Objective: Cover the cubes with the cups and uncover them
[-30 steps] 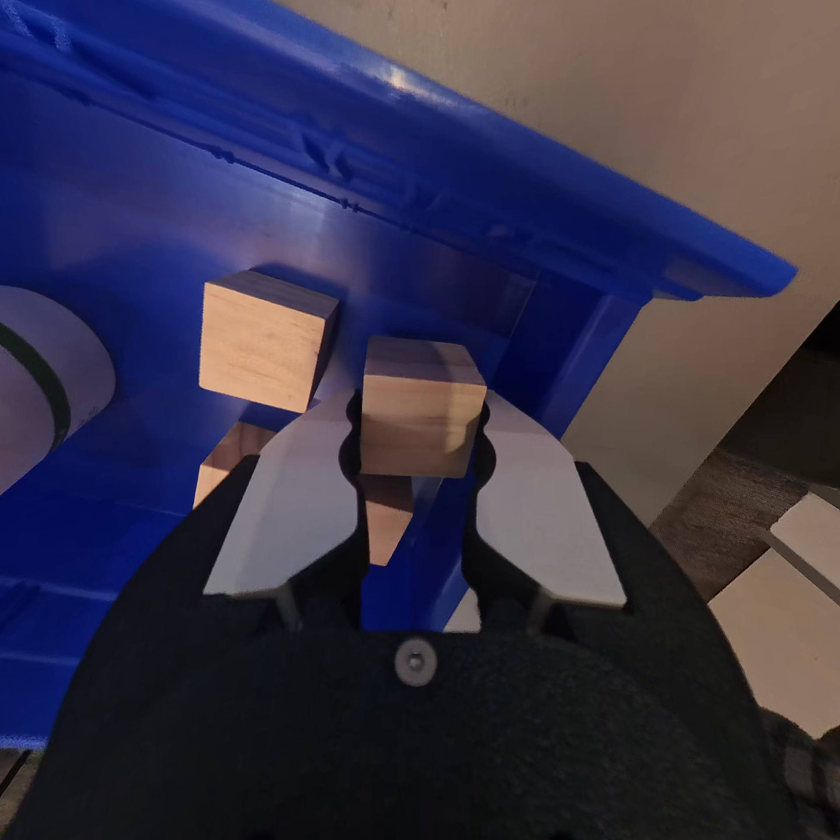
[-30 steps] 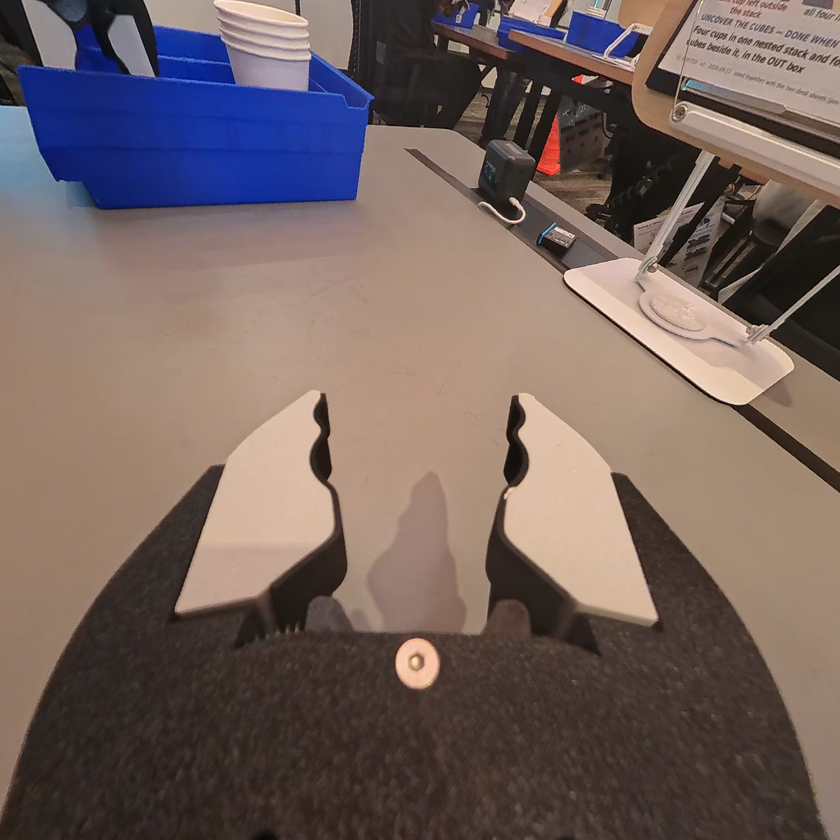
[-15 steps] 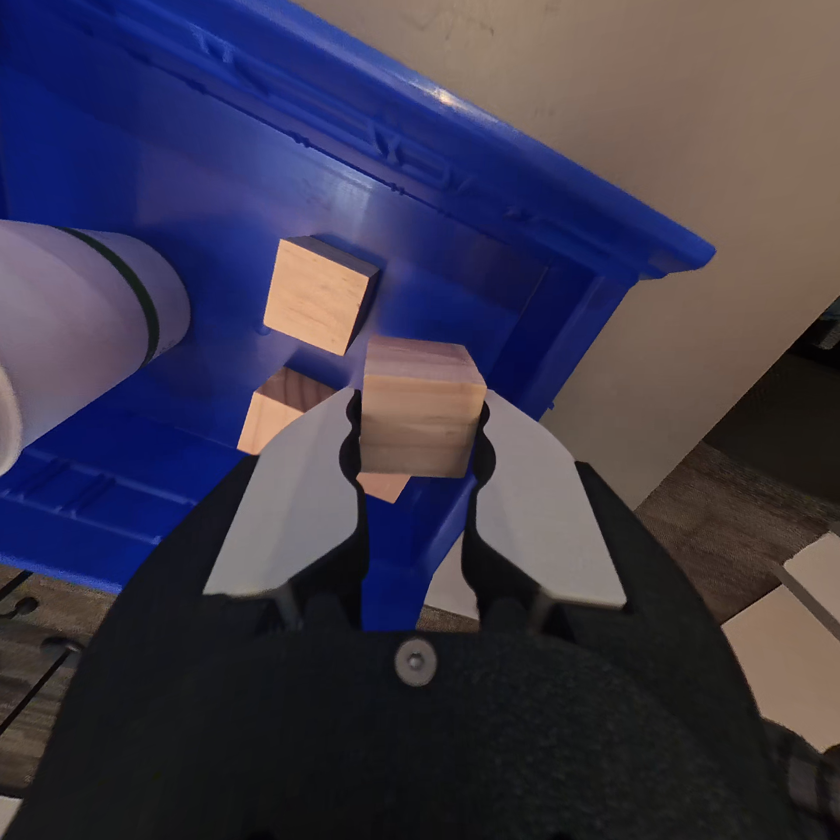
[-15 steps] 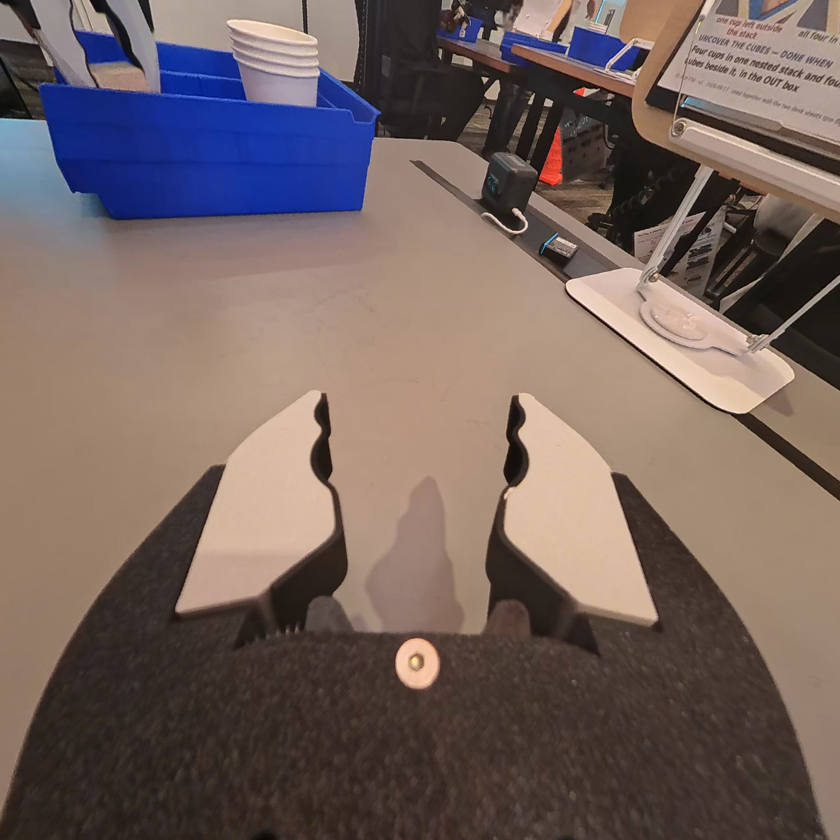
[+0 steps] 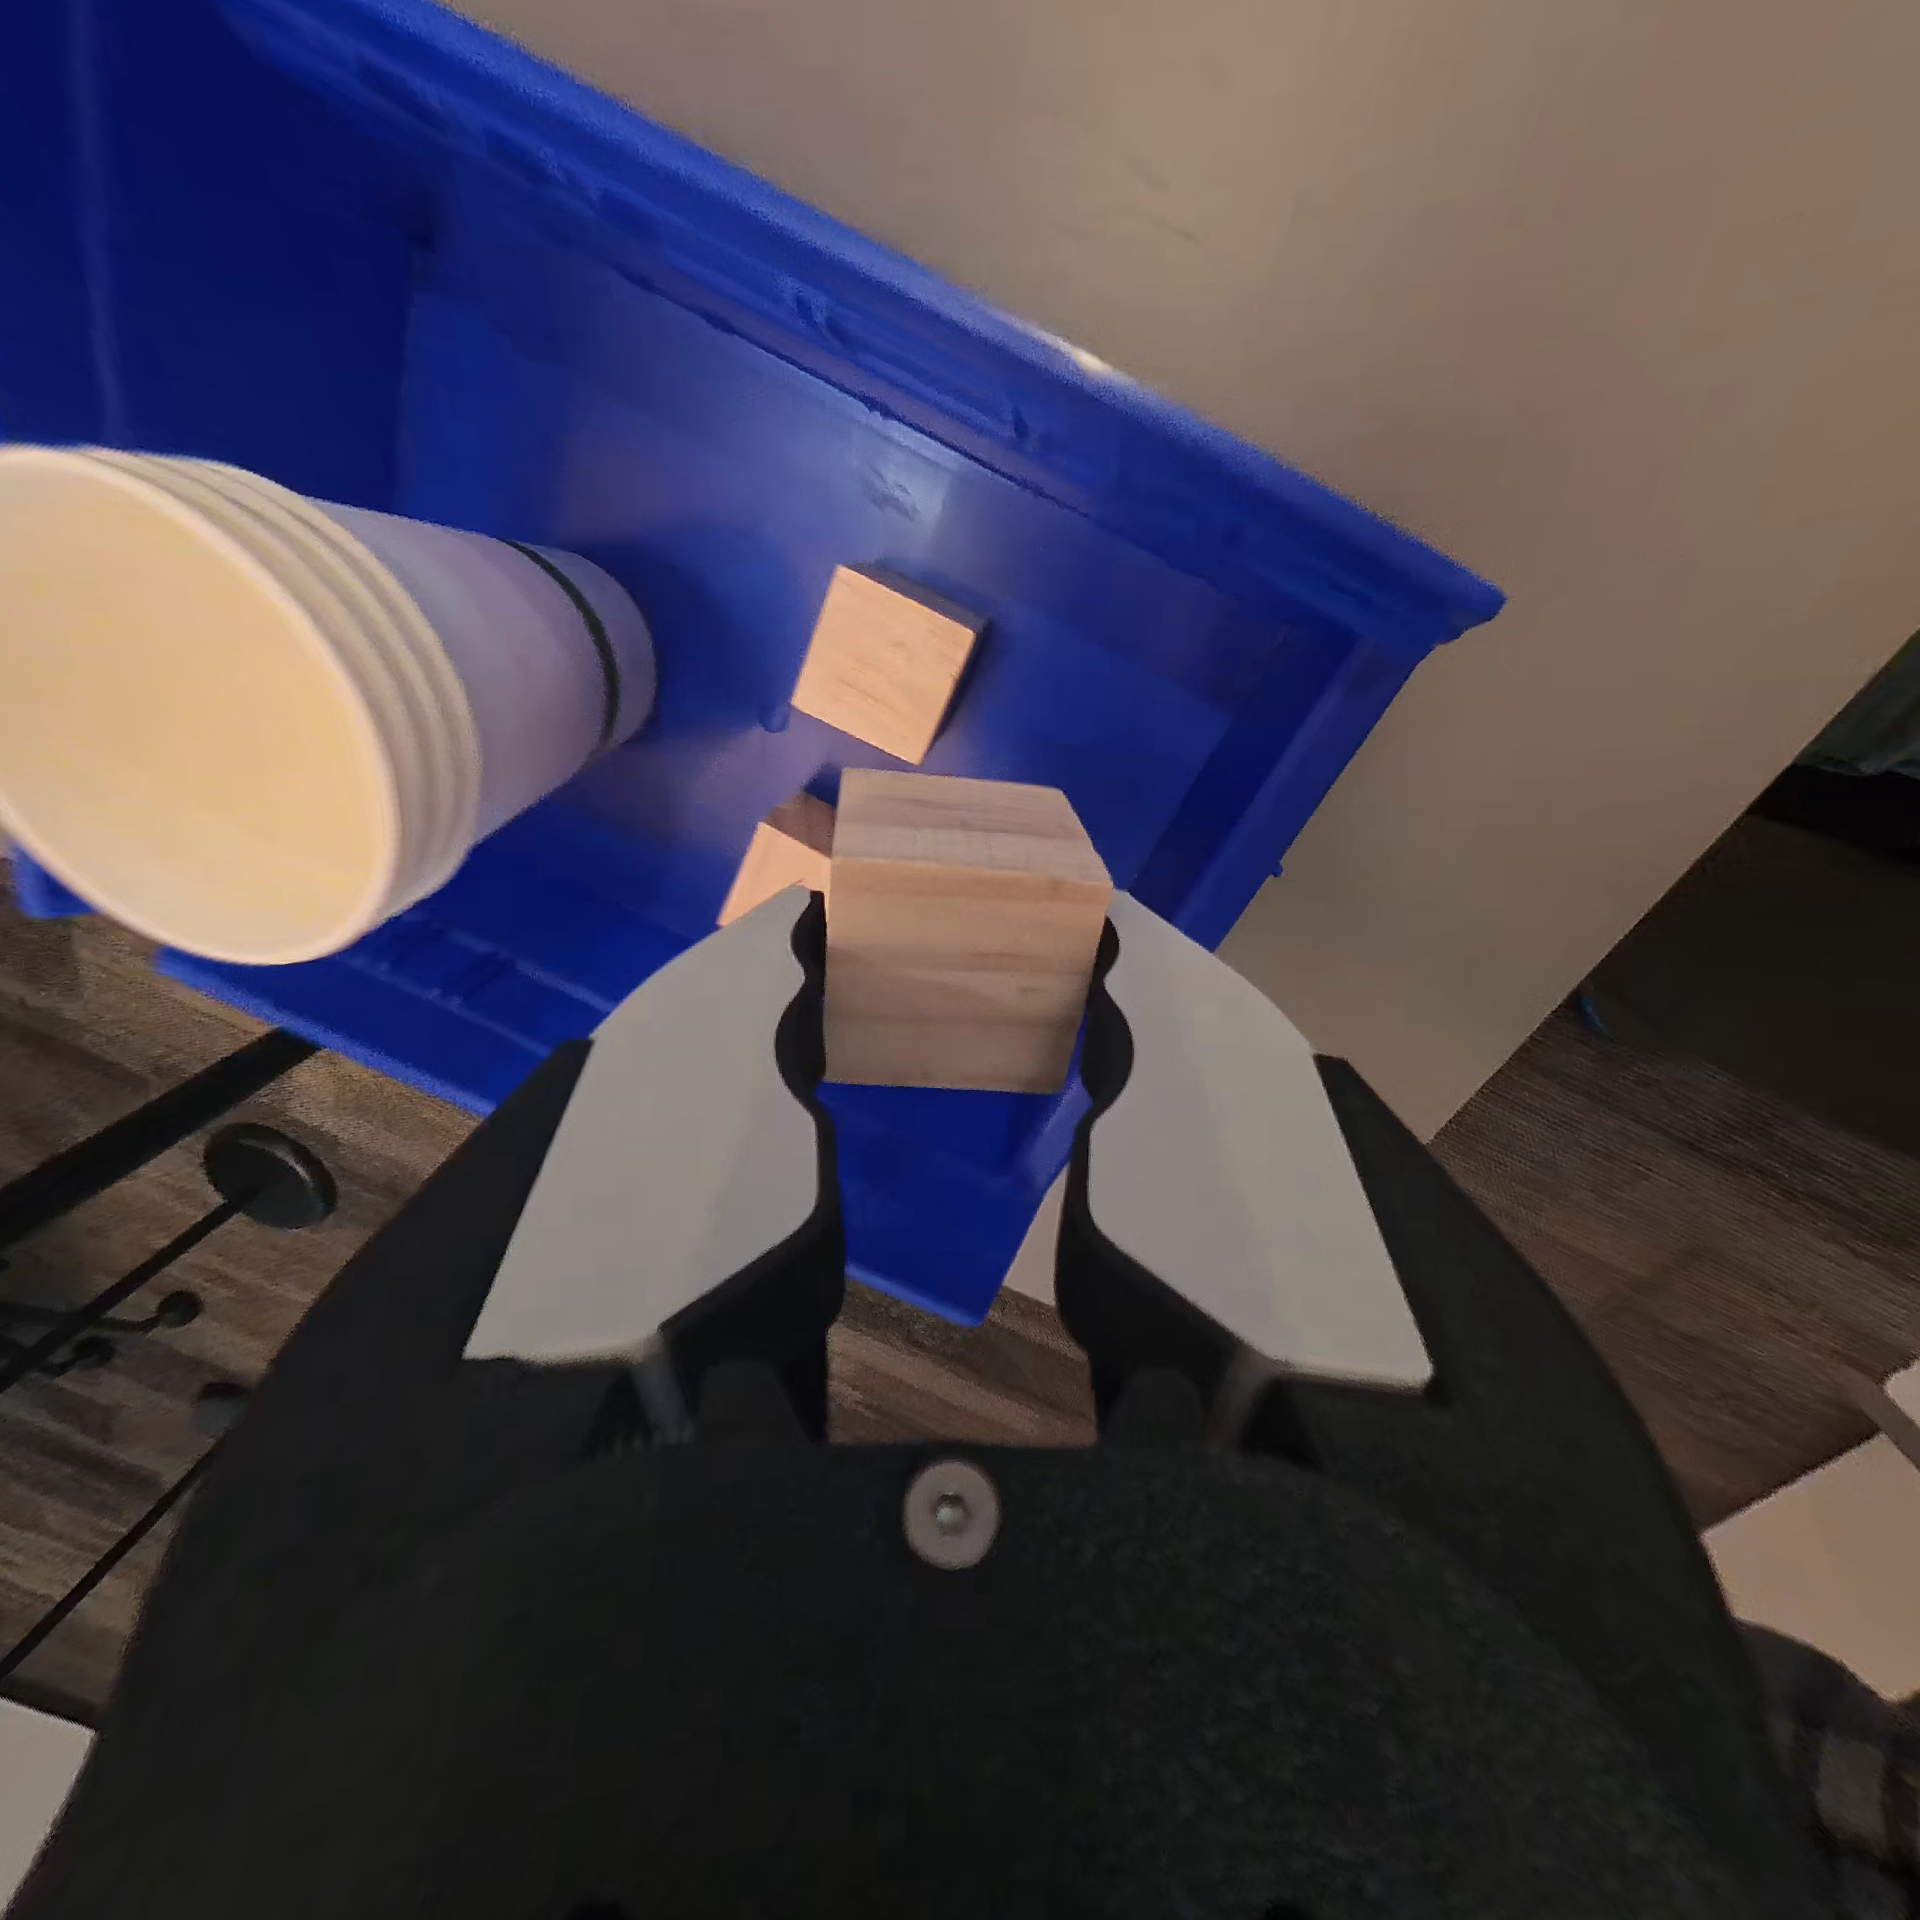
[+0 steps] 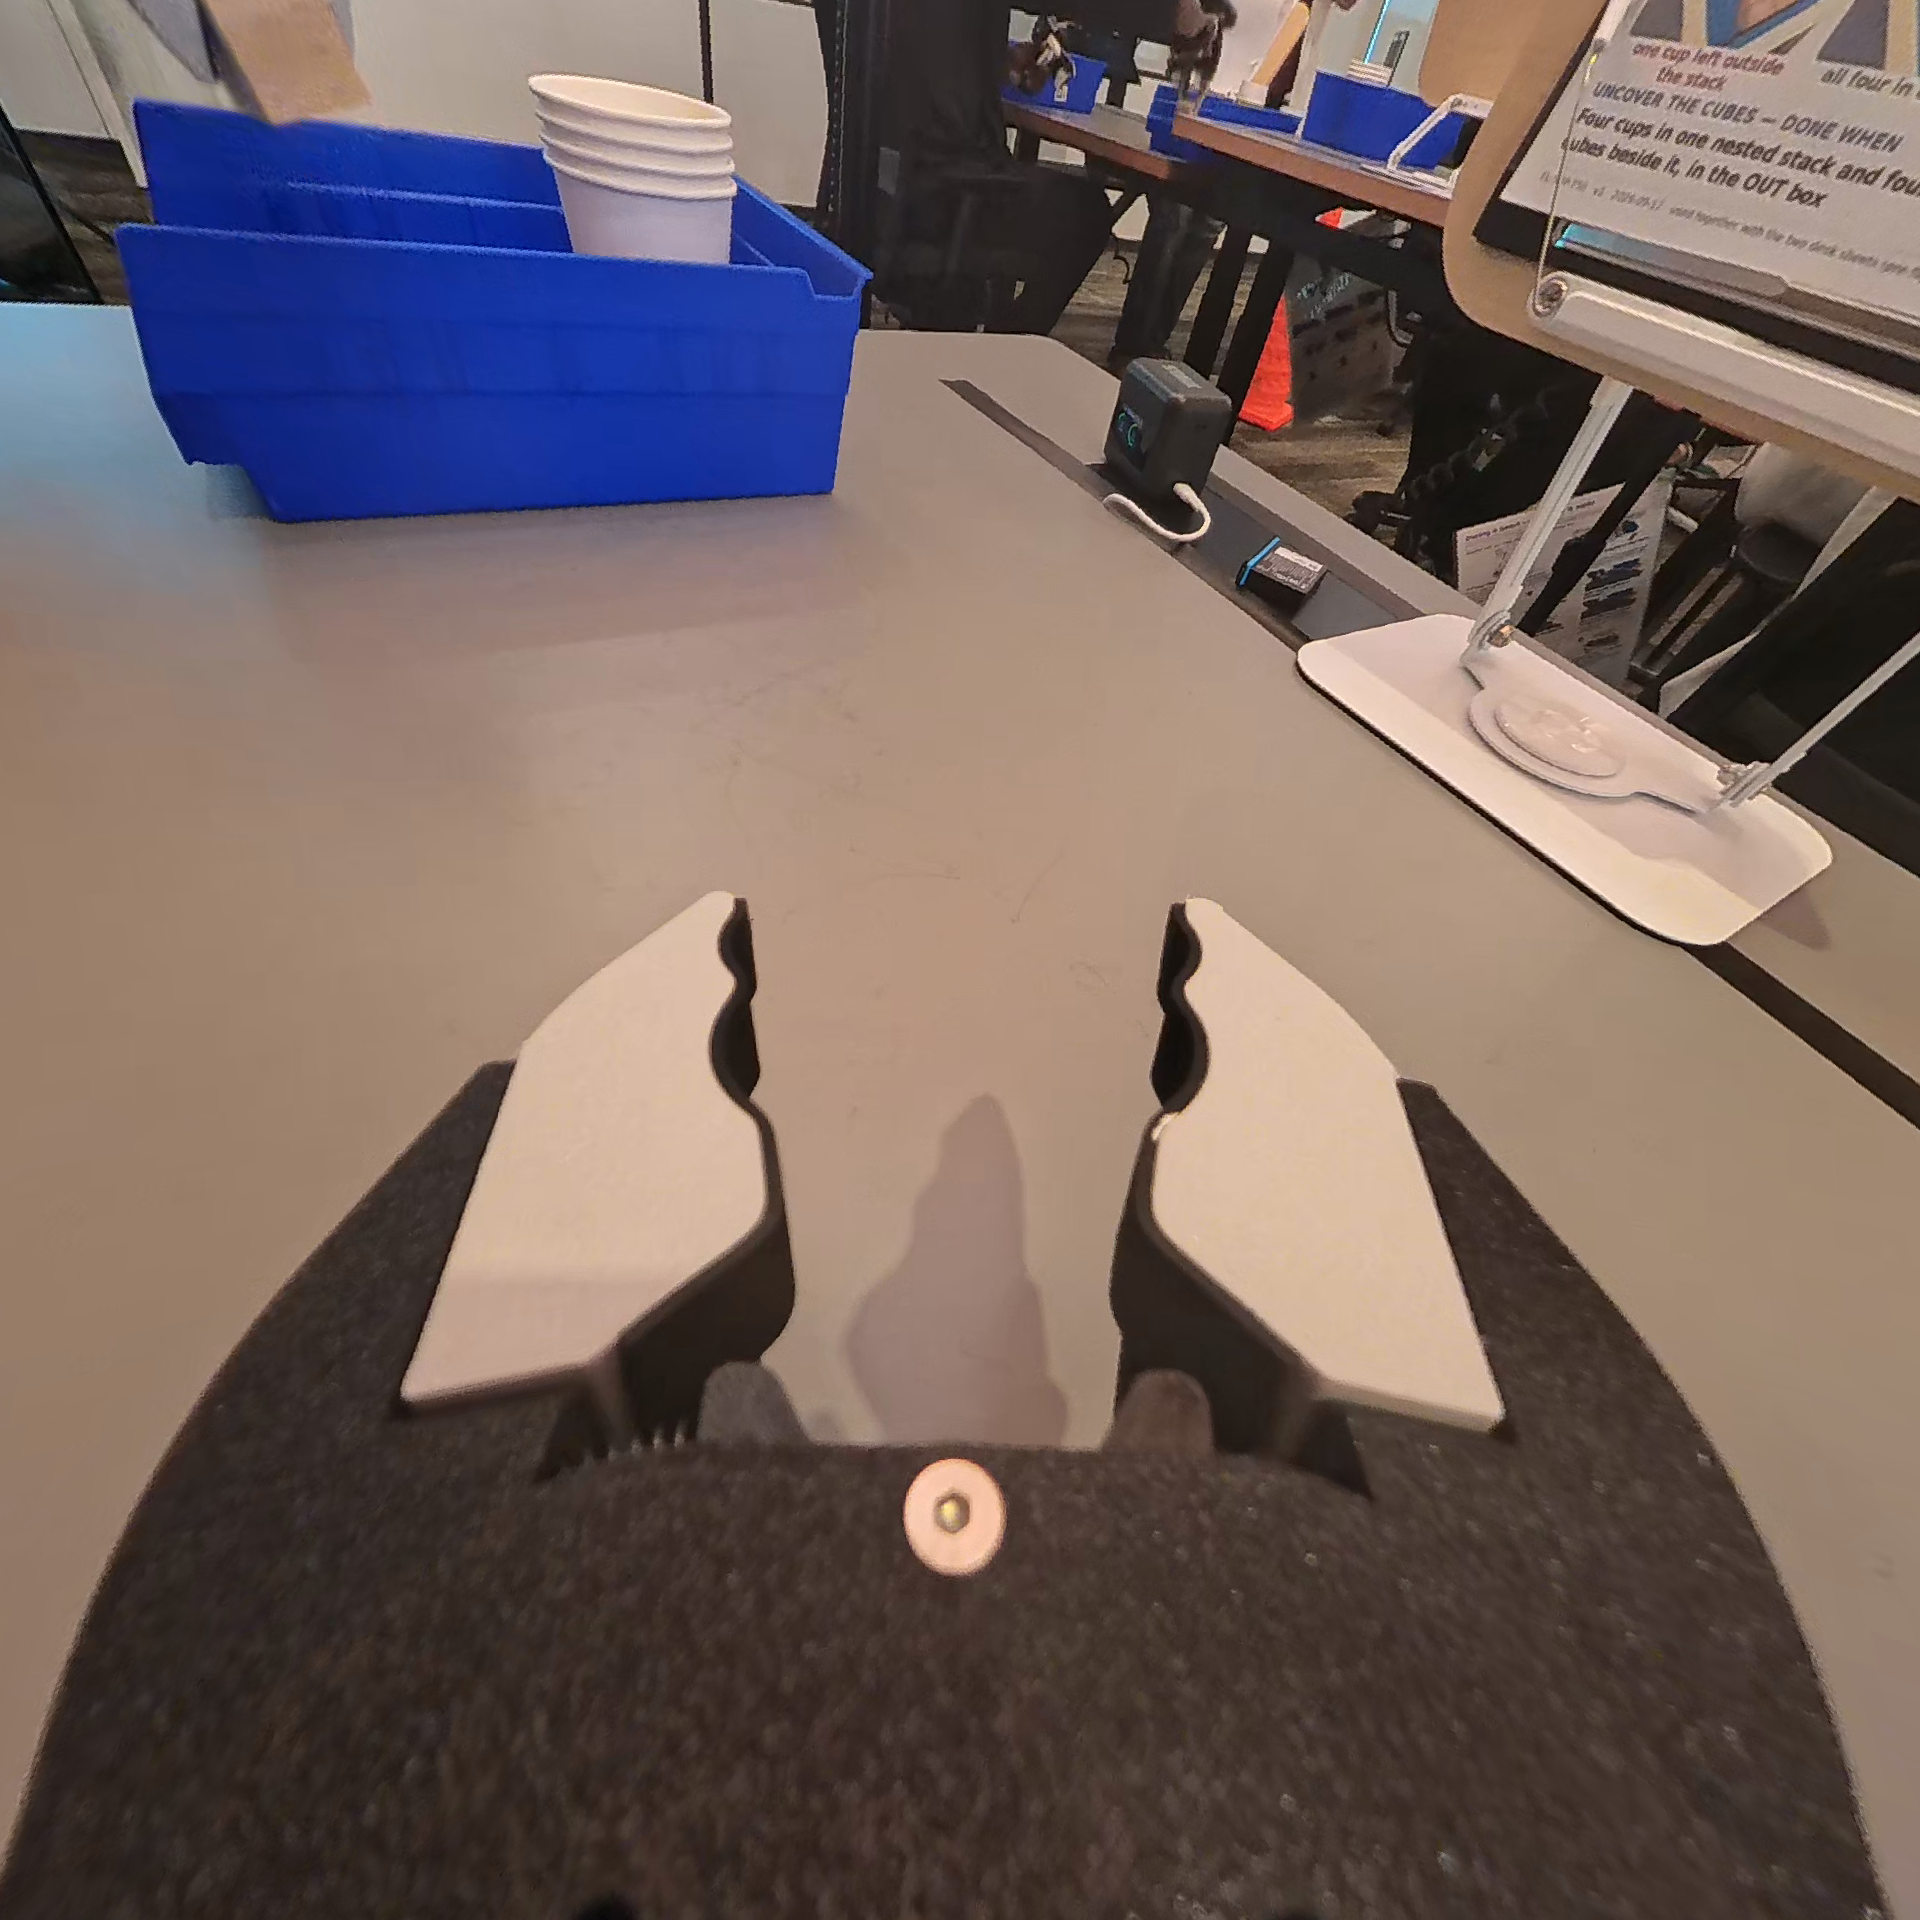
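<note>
Below my left claw point(image 5: 954, 935), the blue bin point(image 5: 1143, 499) walls hem the way; the cup stack point(image 5: 312, 707) crowds its left. Ahead of my right claw point(image 6: 956, 997), bare table point(image 6: 520, 748) lies open; a stand base point(image 6: 1621, 821) blocks the right.

We see the left wrist view dim and warm-toned, with motion blur smearing the blue bin point(image 5: 727, 436) and the cup stack point(image 5: 239, 717); a small glare spot sits on the bin's rim. The right wrist view is brighter and evenly lit, the grey table point(image 6: 520, 779) showing soft shadows, with wide-angle bending near the edges
</note>
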